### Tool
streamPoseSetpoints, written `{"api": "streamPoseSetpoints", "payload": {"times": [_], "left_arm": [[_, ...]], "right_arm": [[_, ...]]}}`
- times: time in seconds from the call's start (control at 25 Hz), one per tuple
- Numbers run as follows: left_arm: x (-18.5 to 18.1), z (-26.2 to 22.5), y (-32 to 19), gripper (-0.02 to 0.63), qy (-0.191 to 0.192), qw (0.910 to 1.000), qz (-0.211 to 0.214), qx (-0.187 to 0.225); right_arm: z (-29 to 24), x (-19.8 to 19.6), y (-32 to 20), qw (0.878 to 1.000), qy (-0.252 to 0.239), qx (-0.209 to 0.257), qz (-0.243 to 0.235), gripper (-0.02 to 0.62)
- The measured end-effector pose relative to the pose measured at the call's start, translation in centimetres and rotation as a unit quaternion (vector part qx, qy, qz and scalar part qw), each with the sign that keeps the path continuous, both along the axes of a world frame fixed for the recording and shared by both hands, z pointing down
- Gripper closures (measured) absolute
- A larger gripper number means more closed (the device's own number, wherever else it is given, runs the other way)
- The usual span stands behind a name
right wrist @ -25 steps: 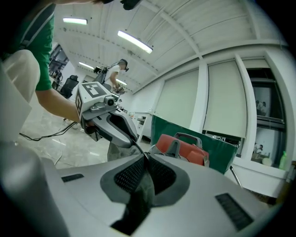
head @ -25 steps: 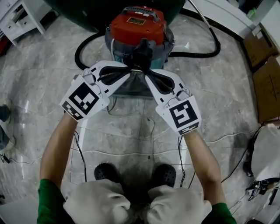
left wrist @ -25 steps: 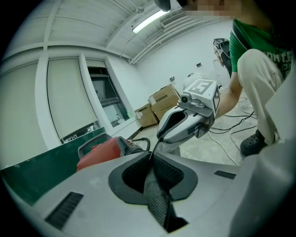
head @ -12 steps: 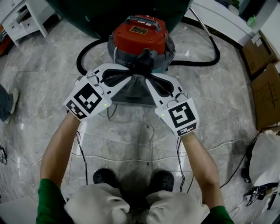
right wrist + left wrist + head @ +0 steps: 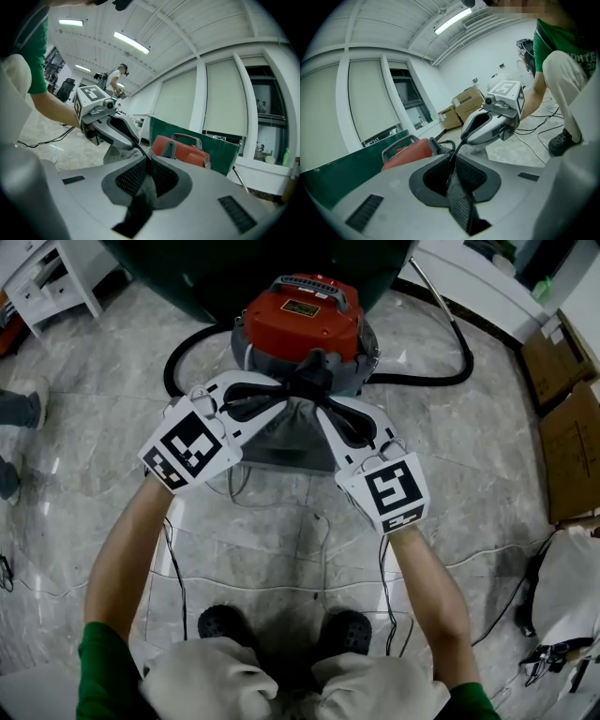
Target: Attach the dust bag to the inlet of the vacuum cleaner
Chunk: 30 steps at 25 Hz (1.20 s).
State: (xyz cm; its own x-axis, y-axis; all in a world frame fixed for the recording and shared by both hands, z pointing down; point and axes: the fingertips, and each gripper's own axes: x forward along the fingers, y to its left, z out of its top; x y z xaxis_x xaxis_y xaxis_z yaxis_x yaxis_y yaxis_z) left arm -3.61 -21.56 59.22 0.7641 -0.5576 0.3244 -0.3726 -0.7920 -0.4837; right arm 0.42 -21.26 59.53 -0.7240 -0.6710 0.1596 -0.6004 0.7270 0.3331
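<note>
The left tongs (image 5: 280, 392), just easing apart, and the right tongs (image 5: 317, 405) pinch the mouth of the dust bag (image 5: 286, 435); the inlet (image 5: 310, 369) sits just beyond, on the near side of the vacuum cleaner (image 5: 300, 320).

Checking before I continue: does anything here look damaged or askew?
Nothing stands out: the vacuum cleaner stands upright and the grey dust bag hangs limp at its front, with no tear or spill visible.

A grey marble floor (image 5: 84, 399) (pale, veined, shiny) spreads out; white shelving (image 5: 64, 282) stands in one corner, cardboard boxes (image 5: 567, 427) opposite; strip lights (image 5: 131, 43) glow above blind-covered windows (image 5: 222, 98).
</note>
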Motion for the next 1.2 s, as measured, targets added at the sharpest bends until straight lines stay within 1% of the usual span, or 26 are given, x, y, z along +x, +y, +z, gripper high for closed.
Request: {"api": "streamPoseSetpoints", "payload": {"times": [0.6,0.92,1.08,1.2], "left_arm": [[-0.2,-0.1,-1.8,0.558,0.0,1.0,0.009,0.003],[-0.2,0.1,-2.7,0.555,0.006,1.0,0.004,0.005],[-0.3,0.0,-3.9,0.557,0.008,0.9999,-0.006,0.006],[-0.1,0.2,-4.3,0.557,0.009,0.9999,-0.006,0.006]], "right_arm": [[0.1,-0.2,-1.6,1.0,-0.003,0.007,-0.001,0.563],[0.3,-0.2,-2.0,1.0,-0.01,0.008,0.011,0.563],[0.2,-0.4,-2.4,1.0,-0.002,0.012,0.015,0.563],[0.3,-0.2,-2.8,1.0,0.003,0.015,0.016,0.563]]}}
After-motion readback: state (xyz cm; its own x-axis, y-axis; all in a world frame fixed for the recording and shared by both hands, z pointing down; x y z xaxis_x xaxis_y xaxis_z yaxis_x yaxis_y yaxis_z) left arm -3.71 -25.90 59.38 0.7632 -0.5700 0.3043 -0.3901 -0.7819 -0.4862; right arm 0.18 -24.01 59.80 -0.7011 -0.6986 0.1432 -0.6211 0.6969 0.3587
